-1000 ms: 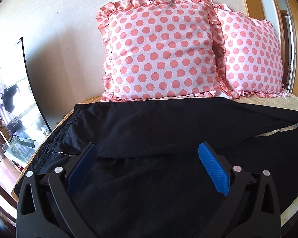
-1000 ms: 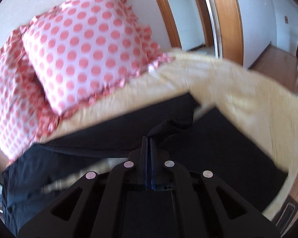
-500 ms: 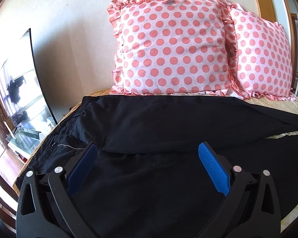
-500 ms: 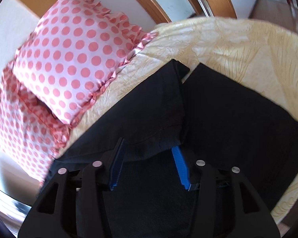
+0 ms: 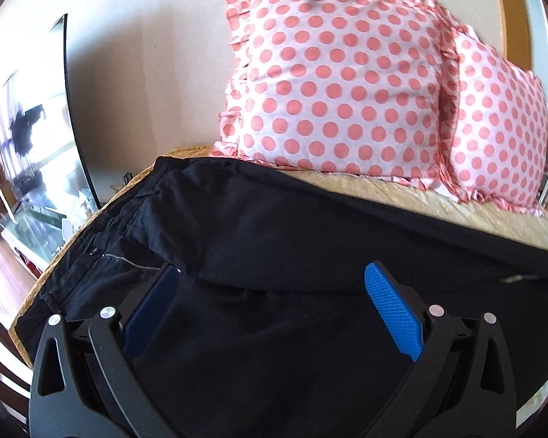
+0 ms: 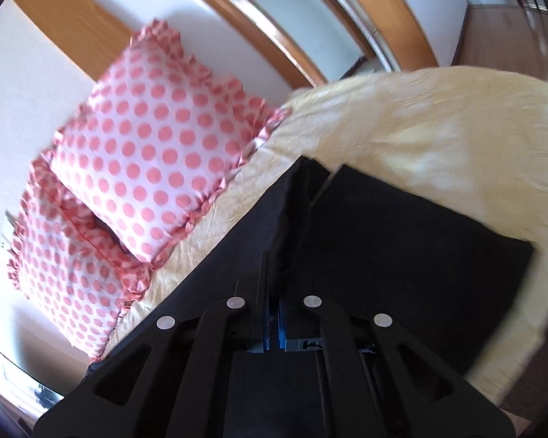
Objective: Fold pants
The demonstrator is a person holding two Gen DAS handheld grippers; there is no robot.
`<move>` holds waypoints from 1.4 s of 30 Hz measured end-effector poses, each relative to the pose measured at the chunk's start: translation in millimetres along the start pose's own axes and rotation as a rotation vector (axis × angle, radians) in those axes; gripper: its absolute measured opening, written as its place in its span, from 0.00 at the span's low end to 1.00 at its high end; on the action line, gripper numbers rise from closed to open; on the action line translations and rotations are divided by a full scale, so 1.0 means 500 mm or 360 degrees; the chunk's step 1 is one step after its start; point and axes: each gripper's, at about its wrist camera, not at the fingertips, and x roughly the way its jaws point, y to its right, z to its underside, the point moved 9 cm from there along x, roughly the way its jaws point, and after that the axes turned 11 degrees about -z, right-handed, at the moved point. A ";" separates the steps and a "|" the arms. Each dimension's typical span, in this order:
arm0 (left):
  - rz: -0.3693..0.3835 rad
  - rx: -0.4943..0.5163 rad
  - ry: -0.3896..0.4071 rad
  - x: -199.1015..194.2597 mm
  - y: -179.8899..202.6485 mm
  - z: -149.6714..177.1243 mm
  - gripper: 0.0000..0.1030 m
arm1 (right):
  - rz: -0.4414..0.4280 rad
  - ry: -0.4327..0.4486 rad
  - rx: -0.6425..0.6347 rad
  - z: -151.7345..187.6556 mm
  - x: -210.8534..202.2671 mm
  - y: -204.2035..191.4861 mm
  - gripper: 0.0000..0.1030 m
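Black pants (image 5: 274, 226) lie across a yellow bed, waistband with zipper (image 5: 128, 260) at the left, one leg folded over the other. My left gripper (image 5: 274, 284) is open, hovering over the pants near the crotch fold, holding nothing. In the right wrist view the pants (image 6: 402, 241) end in two leg cuffs near the bed's far side. My right gripper (image 6: 274, 284) is shut on the edge of the upper pant leg (image 6: 266, 226), its blue pads almost hidden by the cloth.
Two pink polka-dot pillows (image 5: 339, 84) (image 6: 157, 153) lean against the wall at the head of the bed. The yellow bedspread (image 6: 438, 135) lies beyond the cuffs. A dark screen (image 5: 36, 138) and glass stand are left of the bed. Wooden door frames (image 6: 347, 18) stand behind.
My right gripper opened over the upper leg's edge half a second ago and has shut on it again. The left gripper stayed open and swung slightly left.
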 end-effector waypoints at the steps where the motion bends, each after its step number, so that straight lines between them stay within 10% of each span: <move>1: -0.0007 -0.0017 -0.0007 0.008 -0.009 -0.010 0.98 | 0.0022 -0.0018 0.0005 0.013 -0.011 0.012 0.03; 12: -0.0013 -0.0332 -0.0328 0.283 -0.059 -0.202 0.98 | 0.0099 -0.0099 -0.0021 0.053 -0.008 0.054 0.03; 20: -0.0063 -0.0509 -0.0710 0.493 -0.036 -0.216 0.78 | 0.0147 -0.0132 -0.0099 0.057 -0.006 0.052 0.03; 25: -0.0009 -0.0764 -0.0871 0.541 -0.046 -0.180 0.46 | 0.0163 -0.0144 -0.0133 0.054 -0.002 0.051 0.03; 29: 0.0112 -0.0939 -0.0865 0.549 -0.054 -0.166 0.13 | 0.0163 -0.0147 -0.0161 0.051 0.002 0.050 0.03; 36: 0.0138 -0.0843 -0.0689 0.438 -0.072 -0.196 0.09 | 0.0117 -0.0108 -0.0203 0.022 0.002 0.028 0.03; 42: 0.0293 -0.0791 -0.0403 0.194 -0.146 -0.225 0.09 | 0.0057 -0.0008 -0.0286 -0.047 -0.022 -0.016 0.03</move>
